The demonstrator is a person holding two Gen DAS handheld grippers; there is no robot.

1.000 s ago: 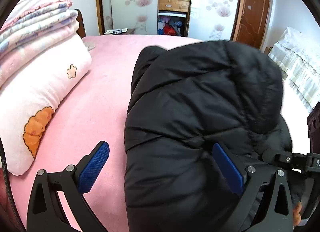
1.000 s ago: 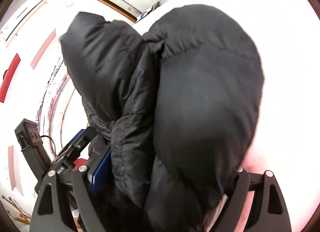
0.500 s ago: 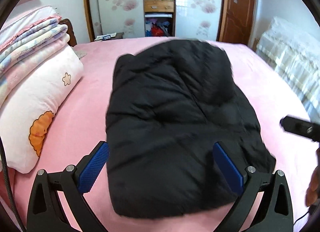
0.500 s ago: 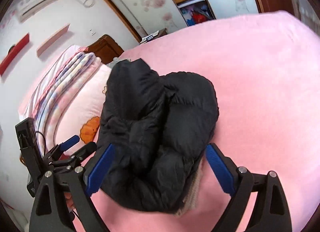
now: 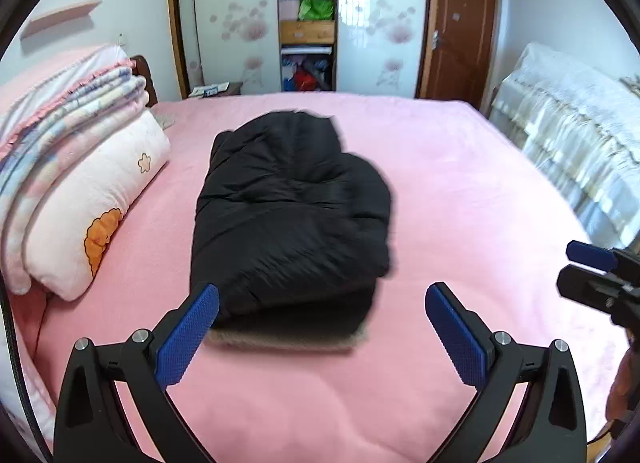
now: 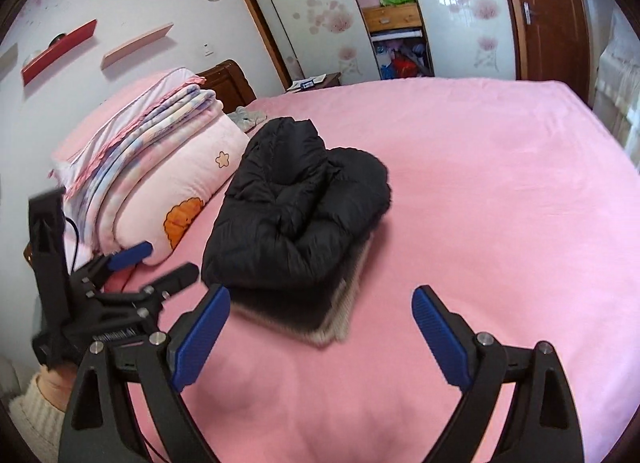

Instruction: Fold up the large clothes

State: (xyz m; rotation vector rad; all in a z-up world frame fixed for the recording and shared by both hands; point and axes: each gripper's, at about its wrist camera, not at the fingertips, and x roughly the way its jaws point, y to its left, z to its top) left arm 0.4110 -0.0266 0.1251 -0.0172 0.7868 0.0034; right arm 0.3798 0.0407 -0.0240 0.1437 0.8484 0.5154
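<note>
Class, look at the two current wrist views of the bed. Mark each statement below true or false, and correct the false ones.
1. The black jacket lies folded on the pink bed. True.
2. The left hand-held gripper is clamped on the jacket. False: it is open and holds nothing.
3. The right hand-held gripper is open. True.
4. The pillow sits on top of the jacket. False: it lies beside it, under folded blankets.

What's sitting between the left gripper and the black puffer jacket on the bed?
Nothing visible. Only bare pink bedspread lies between the open left gripper and the folded black jacket. The pillow and folded blankets sit off to the side.
</note>
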